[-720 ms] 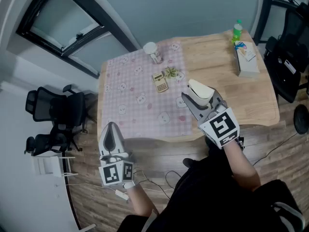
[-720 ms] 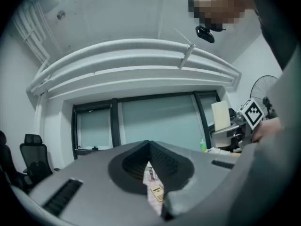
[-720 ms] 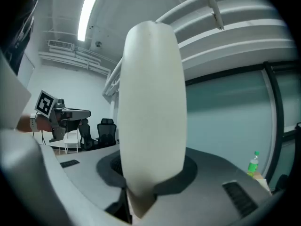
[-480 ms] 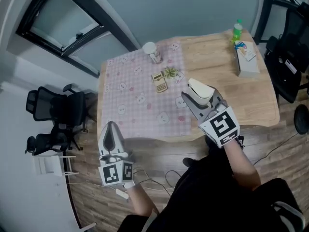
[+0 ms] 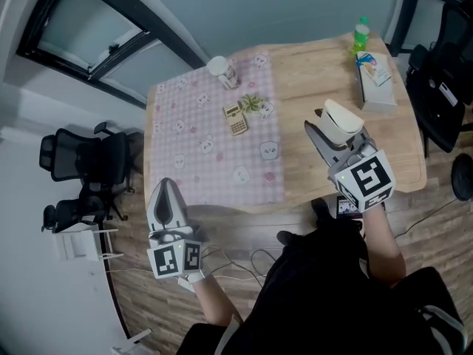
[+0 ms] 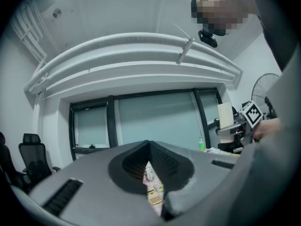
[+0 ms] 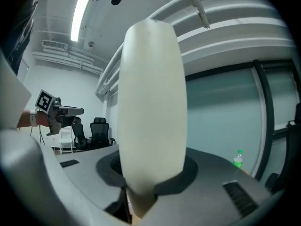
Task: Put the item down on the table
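Wooden worktop [image 5: 318, 72], item not yet down.
Above its near edge the right gripper [image 5: 334, 128] hovers, fingers clamped on the cream item [image 5: 341, 115]; the left gripper [image 5: 164, 192], fingers together and empty, hangs off the near-left corner.

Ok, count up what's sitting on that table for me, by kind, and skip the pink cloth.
Green bottle: 1
Box: 1
Calculator: 1
White-topped container: 1
Leafy green item: 1
Total: 5
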`<state>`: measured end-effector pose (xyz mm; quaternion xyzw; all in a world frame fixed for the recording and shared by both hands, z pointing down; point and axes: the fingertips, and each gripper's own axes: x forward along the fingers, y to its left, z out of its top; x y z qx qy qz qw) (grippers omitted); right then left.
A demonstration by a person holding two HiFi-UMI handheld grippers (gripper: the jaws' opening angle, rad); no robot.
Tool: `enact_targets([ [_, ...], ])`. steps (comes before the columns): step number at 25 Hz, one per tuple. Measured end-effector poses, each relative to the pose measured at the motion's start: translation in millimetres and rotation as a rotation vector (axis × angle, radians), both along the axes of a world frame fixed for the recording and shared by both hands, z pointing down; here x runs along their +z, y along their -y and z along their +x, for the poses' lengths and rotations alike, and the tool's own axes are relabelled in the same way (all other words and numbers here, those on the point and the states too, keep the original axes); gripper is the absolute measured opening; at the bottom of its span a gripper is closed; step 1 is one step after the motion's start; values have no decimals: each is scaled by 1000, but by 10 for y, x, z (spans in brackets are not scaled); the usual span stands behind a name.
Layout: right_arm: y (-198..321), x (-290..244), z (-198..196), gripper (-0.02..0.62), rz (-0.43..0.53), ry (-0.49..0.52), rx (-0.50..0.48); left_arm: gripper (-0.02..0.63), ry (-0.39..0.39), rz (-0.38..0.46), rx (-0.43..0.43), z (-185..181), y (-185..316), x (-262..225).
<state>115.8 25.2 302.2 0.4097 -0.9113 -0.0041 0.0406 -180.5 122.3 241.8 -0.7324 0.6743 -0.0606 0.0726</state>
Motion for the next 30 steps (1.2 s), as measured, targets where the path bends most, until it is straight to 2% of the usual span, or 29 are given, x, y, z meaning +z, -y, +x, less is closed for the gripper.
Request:
enact_targets([
  [5,159,102,294,123,-24,-1,8,-2,8,-12,-8,249,99,6],
  [10,229,160,208,123,-35,-11,-16,-2,11,-41,7,305,102,169],
  [14,334,202,7,123,-44,-34,-13,-2,-28,-39,14,95,256,252],
  [17,470,225,-186,123,-46,-64,13,-2,-40,-26,58,-99,506,316],
  [21,629,283,-579,123,-62,-131,49,-2,-89,-38,114,-545,887,485],
  [25,807,344,-876,123,-101,-180,117,-2,-144,-44,203,-892,1479,629],
  [30,890,233,-1169,123,-114,-189,187,-2,-172,-16,343,-990,1923,468],
])
